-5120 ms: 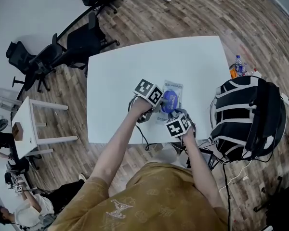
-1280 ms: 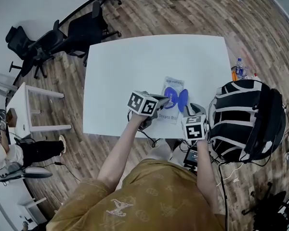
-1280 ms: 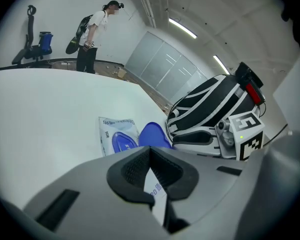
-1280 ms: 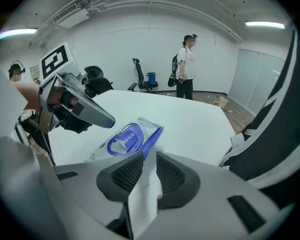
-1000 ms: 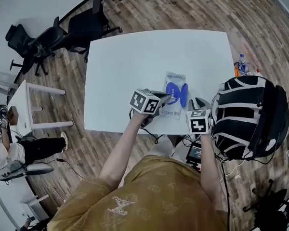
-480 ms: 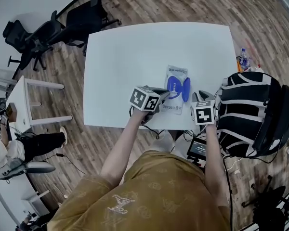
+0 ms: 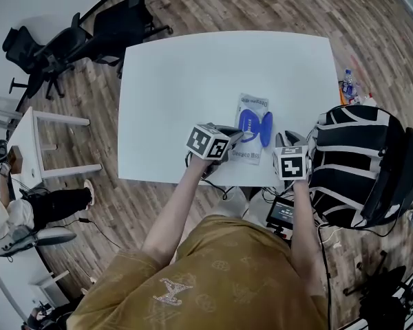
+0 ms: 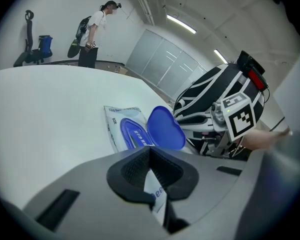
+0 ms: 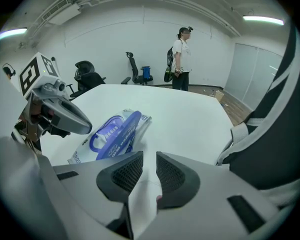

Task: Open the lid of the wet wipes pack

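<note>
I'm clamping the left tool (image 8: 152,178) on the wipes pack (image 8: 115,125), steadying it under its raised lid (image 8: 166,129), the right tool (image 9: 149,171) hovering slightly parted, empty.

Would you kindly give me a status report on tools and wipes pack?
Left tool shut on near edge of white wet wipes pack. Right tool open, empty. Blue oval lid stands open.

1. You're in an open office: black swivel chairs (image 7: 51,50) stand on wood-plank floor (image 7: 275,5) beside your white surface (image 7: 193,81).
2. Glass partitions (image 8: 162,64) and ceiling strip lights (image 8: 181,24) line the room.
3. A small white side table (image 7: 34,150) stands off to your left, well apart.
</note>
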The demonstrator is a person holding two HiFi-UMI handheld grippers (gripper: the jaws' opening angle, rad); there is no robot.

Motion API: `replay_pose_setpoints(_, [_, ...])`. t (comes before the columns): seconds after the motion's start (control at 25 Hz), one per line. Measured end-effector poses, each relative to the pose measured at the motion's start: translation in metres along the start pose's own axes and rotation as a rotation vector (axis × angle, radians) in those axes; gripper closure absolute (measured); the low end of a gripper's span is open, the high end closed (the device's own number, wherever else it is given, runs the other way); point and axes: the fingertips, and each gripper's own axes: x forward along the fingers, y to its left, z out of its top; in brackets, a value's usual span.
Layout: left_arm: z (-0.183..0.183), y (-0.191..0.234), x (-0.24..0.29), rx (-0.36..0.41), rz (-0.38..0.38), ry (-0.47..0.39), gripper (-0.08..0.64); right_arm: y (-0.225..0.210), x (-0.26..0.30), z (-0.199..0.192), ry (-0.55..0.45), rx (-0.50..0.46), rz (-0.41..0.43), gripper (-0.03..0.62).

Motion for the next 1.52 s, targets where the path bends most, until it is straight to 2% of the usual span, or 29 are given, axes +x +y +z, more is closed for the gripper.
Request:
replay_pose_setpoints(0.12, [-0.008, 0.004, 0.005, -0.002, 0.013, 0.031, 0.552, 0.008, -0.018, 0.021, -0.091, 0.008, 0.013, 0.503])
replay_pose_setpoints(0.24, [-0.021, 0.01, 0.014, -0.01, 0.035, 0.077, 0.552, 0.033, -0.033, 0.046, -0.159, -0.046, 0.066, 0.503])
replay_pose_setpoints(0.36, [-0.03, 0.012, 0.021, -0.02, 0.053, 0.097, 0.552, 0.055, -0.027, 0.052, -0.132, -0.171, 0.083, 0.503])
replay_pose_setpoints(0.48, [-0.03, 0.007, 0.027, -0.019, 0.048, 0.101, 0.552, 0.052, -0.012, 0.04, -0.07, -0.269, 0.013, 0.503])
replay_pose_setpoints(0.72, [-0.029, 0.0, 0.033, 0.023, 0.048, 0.123, 0.554, 0.027, -0.007, 0.027, -0.056, -0.2, -0.047, 0.503])
replay_pose_setpoints(1.0, [-0.028, 0.005, 0.03, -0.03, 0.034, 0.071, 0.554, 0.011, 0.001, 0.011, -0.008, -0.153, -0.062, 0.503])
replay_pose_setpoints(1.52, [-0.029, 0.01, 0.024, -0.062, 0.064, 0.043, 0.554, -0.001, 0.014, -0.007, 0.056, -0.141, -0.084, 0.503])
